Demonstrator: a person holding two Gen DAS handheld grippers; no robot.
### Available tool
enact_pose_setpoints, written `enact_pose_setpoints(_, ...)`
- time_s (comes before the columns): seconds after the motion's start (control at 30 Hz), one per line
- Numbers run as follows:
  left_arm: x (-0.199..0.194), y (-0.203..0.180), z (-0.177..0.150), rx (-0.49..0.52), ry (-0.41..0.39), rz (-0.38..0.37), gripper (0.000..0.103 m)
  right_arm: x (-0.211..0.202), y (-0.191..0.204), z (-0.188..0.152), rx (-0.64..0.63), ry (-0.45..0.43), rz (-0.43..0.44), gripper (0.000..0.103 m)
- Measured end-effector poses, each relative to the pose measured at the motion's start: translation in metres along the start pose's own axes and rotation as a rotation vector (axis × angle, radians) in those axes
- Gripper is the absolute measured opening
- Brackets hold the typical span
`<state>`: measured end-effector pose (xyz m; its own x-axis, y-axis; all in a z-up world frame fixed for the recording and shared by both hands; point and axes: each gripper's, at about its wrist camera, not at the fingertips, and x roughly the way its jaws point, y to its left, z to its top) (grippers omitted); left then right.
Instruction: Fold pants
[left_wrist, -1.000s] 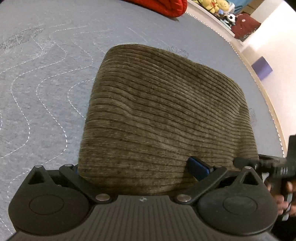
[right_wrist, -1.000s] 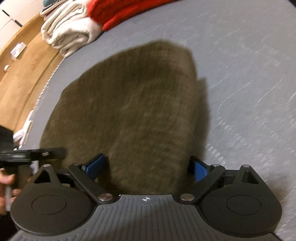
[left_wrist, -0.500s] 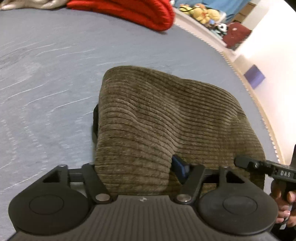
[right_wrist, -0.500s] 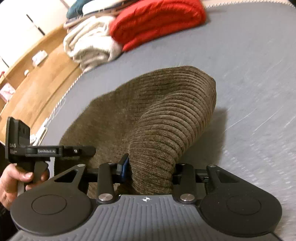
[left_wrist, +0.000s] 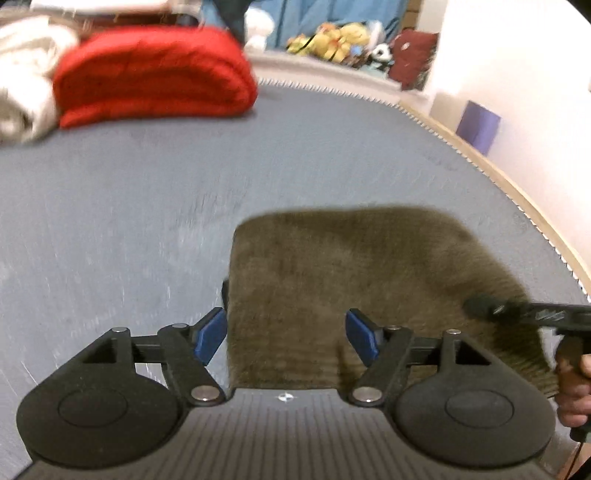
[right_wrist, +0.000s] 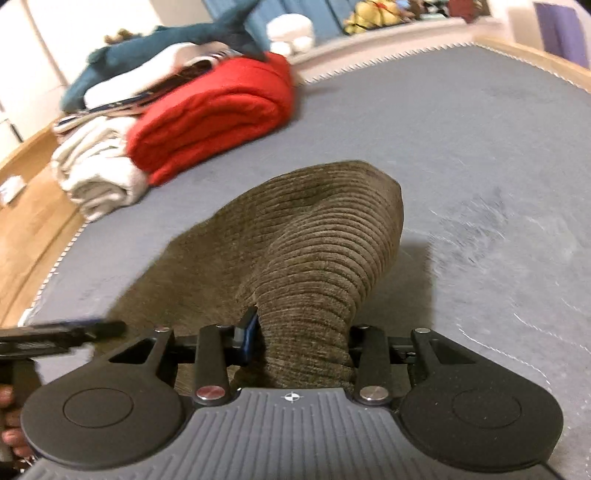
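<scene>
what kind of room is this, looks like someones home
Most likely a bedroom: the brown corduroy pants lie on a grey quilted mattress, with a folded red blanket and stuffed toys beyond.

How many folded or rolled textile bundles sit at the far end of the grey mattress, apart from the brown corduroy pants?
2: a red folded blanket and, to its left, a cream-white rolled blanket touching it. Flatter items stacked behind them under the blue plush shark may hide more.
</scene>
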<state>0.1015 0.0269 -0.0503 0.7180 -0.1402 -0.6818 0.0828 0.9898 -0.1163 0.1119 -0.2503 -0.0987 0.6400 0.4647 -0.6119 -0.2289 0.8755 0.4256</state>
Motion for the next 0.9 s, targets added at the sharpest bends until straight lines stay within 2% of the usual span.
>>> enact_pose_setpoints(0.07, -0.01, -0.013, -0.002, 0.049, -0.032, -0.031, 0.079, 0.007, -0.004, -0.006, -0.02, 0.031, -0.034, 0.046)
enact_pose_setpoints(0.13, -0.016, -0.023, -0.009, 0.107, -0.048, -0.053, 0.079, 0.013, 0.001, -0.009, -0.062, 0.063, -0.077, 0.058)
enact_pose_setpoints(0.2, -0.014, -0.032, -0.02, 0.183, -0.035, -0.064, 0.077, 0.007, 0.002, -0.011, -0.091, 0.052, -0.109, 0.061)
enact_pose_setpoints(0.27, -0.01, -0.037, -0.033, 0.263, 0.001, -0.069, 0.069, 0.002, 0.008, -0.006, -0.102, 0.031, -0.117, 0.061)
enact_pose_setpoints(0.37, 0.003, -0.039, -0.059, 0.391, 0.121, -0.07, 0.069, -0.016, 0.012, -0.005, -0.162, -0.019, -0.131, 0.064)
enact_pose_setpoints(0.43, 0.008, -0.045, -0.071, 0.469, 0.142, -0.043, 0.069, -0.022, 0.022, -0.009, -0.239, -0.038, -0.117, 0.066)
enact_pose_setpoints(0.5, 0.006, -0.044, -0.071, 0.473, 0.128, -0.044, 0.07, -0.023, 0.032, -0.017, -0.323, -0.019, -0.106, 0.07)
enact_pose_setpoints(0.53, 0.005, -0.043, -0.068, 0.461, 0.123, -0.051, 0.07, -0.021, 0.036, -0.024, -0.368, 0.002, -0.117, 0.076)
enact_pose_setpoints(0.63, -0.006, -0.036, -0.066, 0.438, 0.091, -0.032, 0.07, -0.006, 0.044, -0.041, -0.488, 0.089, -0.21, 0.077)
enact_pose_setpoints(0.83, -0.004, -0.025, -0.064, 0.379, 0.112, -0.04, 0.07, -0.023, 0.046, -0.038, -0.429, 0.061, -0.178, 0.077)
enact_pose_setpoints(0.9, 0.0, -0.021, -0.067, 0.373, 0.147, -0.04, 0.071, -0.018, 0.051, -0.045, -0.482, 0.11, -0.215, 0.079)
